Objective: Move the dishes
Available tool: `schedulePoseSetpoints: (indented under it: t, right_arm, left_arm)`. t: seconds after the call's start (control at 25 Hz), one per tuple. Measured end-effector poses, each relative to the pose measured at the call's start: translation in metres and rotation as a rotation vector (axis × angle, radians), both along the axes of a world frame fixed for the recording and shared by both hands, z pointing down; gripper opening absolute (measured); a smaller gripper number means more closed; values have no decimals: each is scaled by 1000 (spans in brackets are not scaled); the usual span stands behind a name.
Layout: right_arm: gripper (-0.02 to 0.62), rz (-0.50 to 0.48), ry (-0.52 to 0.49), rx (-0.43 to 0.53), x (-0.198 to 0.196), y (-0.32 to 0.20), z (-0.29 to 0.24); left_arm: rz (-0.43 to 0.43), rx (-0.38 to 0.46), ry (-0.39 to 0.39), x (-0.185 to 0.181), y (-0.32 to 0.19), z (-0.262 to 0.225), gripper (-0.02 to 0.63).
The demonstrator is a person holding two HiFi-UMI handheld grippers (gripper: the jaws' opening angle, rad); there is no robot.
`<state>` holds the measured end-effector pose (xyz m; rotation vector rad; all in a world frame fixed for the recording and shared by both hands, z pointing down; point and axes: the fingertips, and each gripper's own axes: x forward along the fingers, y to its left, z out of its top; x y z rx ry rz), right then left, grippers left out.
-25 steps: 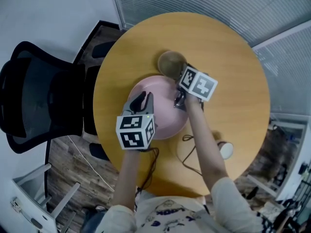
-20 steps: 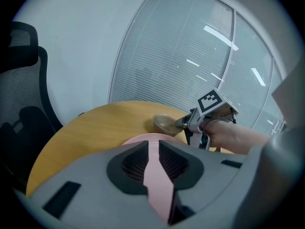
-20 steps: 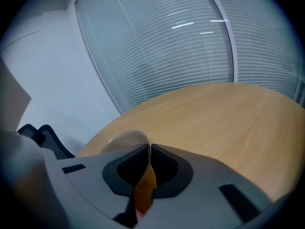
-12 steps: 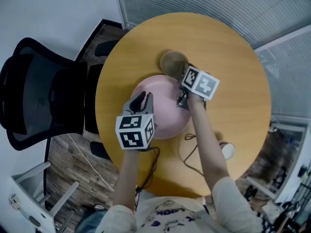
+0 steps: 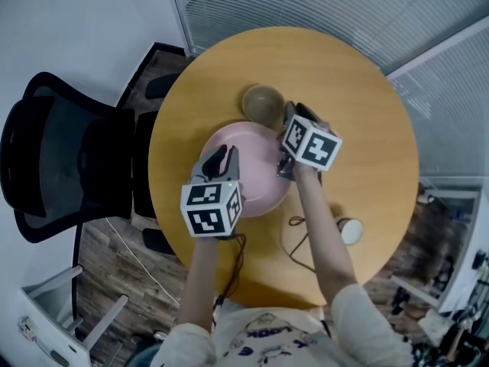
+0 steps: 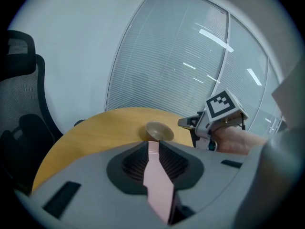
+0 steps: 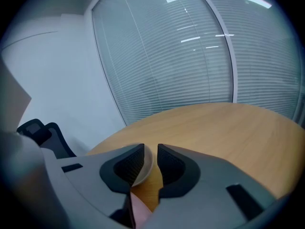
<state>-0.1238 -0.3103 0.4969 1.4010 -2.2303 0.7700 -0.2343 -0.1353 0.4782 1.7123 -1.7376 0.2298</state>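
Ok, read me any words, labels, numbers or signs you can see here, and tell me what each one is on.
No readable words or numbers anywhere.
Left cube and right cube: black-and-white square marker patterns only, no letters.
Shirt print: too blurred to read.

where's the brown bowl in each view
Head view: bowl just above centre, beyond the plate.
Left gripper view: bowl near centre, small, on the table.
Right gripper view: bowl low centre, only a sliver of rim.
Shared landmark: the round table.
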Motion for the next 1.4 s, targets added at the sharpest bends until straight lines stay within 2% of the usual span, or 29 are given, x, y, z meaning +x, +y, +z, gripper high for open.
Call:
schedulePoseSetpoints:
  t: [0.4, 0.68, 1.12, 1.4]
  right_arm:
    - [67, -32, -17, 125, 16, 50, -62]
    - [72, -26, -40, 176, 38, 93, -93]
    - [80, 45, -32, 232, 115, 154, -120]
    - [81, 93, -8, 251, 169, 198, -121]
  left_arm:
    - [72, 68, -20, 33, 8, -37, 63]
    - [140, 90, -40, 62, 21, -53, 63]
    - [203, 115, -81, 112, 53, -73, 63]
    - [233, 120, -97, 157, 77, -76, 63]
